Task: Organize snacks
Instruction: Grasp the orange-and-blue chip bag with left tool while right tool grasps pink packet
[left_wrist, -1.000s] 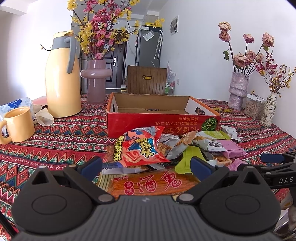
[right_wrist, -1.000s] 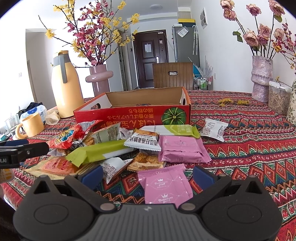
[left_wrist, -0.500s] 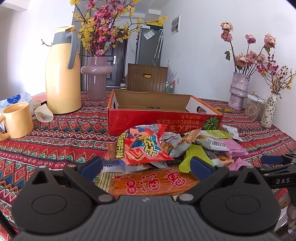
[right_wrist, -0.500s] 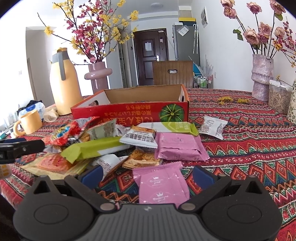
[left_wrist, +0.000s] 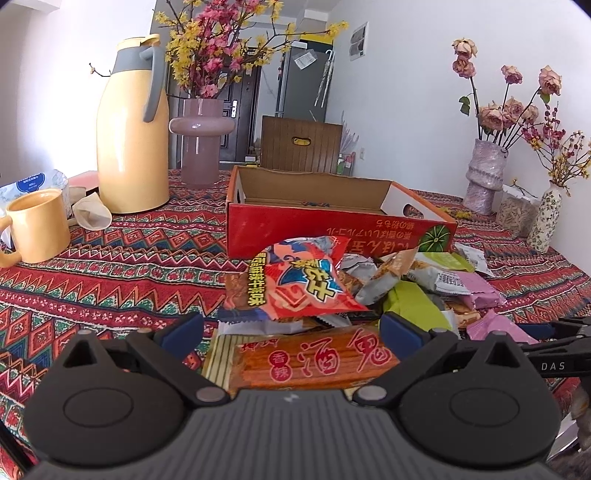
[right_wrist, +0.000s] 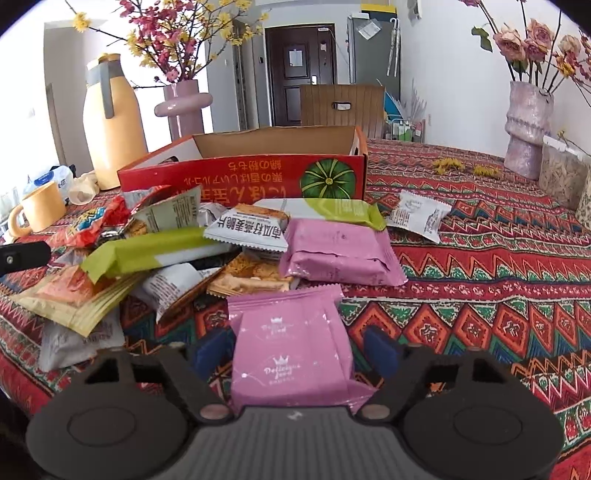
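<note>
A heap of snack packets lies on the patterned tablecloth in front of an open red cardboard box (left_wrist: 332, 229), which also shows in the right wrist view (right_wrist: 243, 177). My left gripper (left_wrist: 291, 328) is open, its fingers on either side of an orange packet with red characters (left_wrist: 314, 358); a red and blue packet (left_wrist: 299, 284) lies just beyond. My right gripper (right_wrist: 295, 350) is open around a pink packet (right_wrist: 291, 347), the fingers close to its sides. A second pink packet (right_wrist: 336, 251) and green bars (right_wrist: 147, 251) lie beyond it.
A yellow thermos jug (left_wrist: 133, 136), a yellow mug (left_wrist: 37, 225) and a pink vase (left_wrist: 201, 144) stand at the left. Vases with dried flowers (left_wrist: 484, 177) and a jar (right_wrist: 561, 177) stand at the right. The right gripper's arm (left_wrist: 554, 354) shows in the left view.
Both grippers moved forward toward the heap. The right gripper's fingers narrowed and now flank the near pink packet. The left gripper stayed open.
</note>
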